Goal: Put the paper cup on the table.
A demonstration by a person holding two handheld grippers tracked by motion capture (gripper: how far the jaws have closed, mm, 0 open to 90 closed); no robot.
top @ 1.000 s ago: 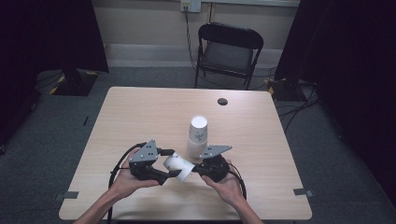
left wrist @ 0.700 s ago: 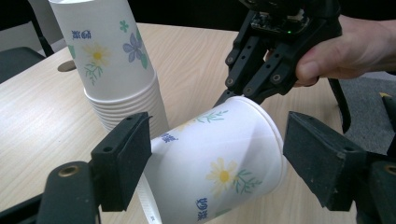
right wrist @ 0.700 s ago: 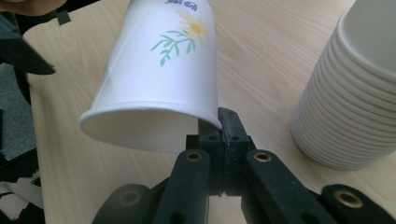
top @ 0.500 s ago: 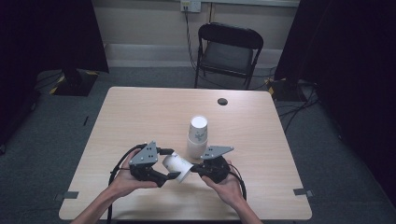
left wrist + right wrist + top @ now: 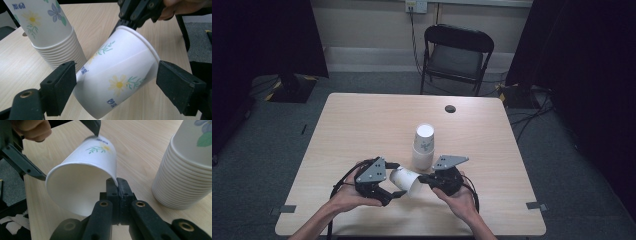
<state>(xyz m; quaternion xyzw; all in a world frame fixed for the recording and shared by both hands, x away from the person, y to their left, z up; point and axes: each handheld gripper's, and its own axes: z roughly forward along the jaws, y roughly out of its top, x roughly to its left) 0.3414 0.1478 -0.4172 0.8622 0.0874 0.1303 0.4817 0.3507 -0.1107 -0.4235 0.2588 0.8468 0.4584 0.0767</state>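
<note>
Right tool [image 5: 117, 185] pinching thin rim of tapered floral paper cup [image 5: 117, 80]. Left tool [image 5: 117, 87] spread wide around it. Ribbed cup stack [image 5: 424, 147] upright on woodgrain desk [image 5: 362, 125].

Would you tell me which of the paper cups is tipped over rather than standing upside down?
The single cup held between the two grippers is tipped, its rim pinched by the right gripper. The others stand nested upside down in the stack.

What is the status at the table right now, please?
Right gripper shut on the cup rim. Left gripper open around the cup. Cup stack close behind.
</note>
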